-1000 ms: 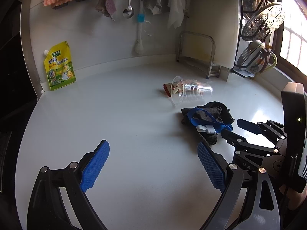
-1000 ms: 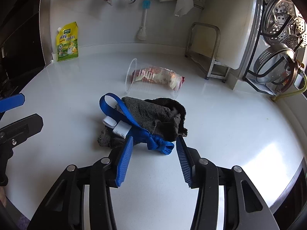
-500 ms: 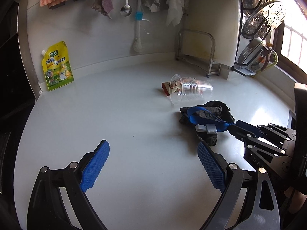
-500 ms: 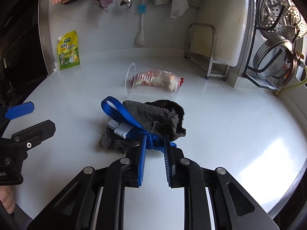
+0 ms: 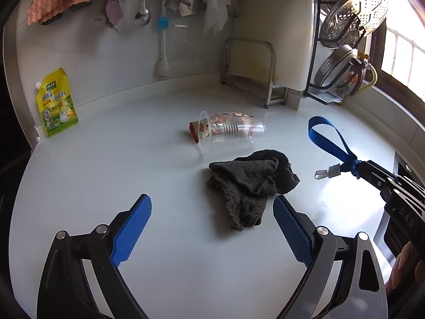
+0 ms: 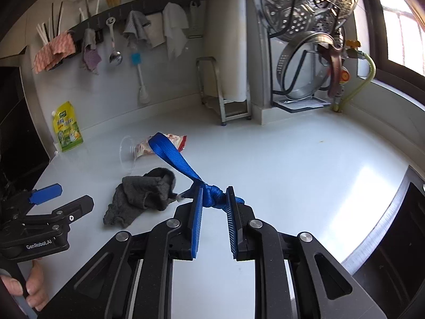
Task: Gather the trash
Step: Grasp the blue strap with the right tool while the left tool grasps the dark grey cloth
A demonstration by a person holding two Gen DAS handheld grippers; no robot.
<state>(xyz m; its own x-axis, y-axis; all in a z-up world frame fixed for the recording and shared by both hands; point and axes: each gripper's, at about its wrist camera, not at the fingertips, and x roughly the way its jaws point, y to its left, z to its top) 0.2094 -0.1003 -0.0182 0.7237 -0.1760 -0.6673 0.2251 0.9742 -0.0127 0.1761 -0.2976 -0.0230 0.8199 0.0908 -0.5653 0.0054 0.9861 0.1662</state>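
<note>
My right gripper is shut on the knot of a blue strap and holds it above the white counter; the strap's loop and a white clip also show in the left wrist view. My left gripper is open and empty, just in front of a dark grey rag lying on the counter. The rag also shows in the right wrist view. Behind it a clear plastic cup lies on its side with a snack wrapper in it.
A yellow pouch leans on the back wall at the left. A metal rack and a steamer stand are at the back right. Cloths and utensils hang on the wall. A dark stove edge is at the right.
My right gripper closed on the blue strap's knot and lifted it up and to the right, off the rag. The rag stays on the counter. The left gripper stayed open.
</note>
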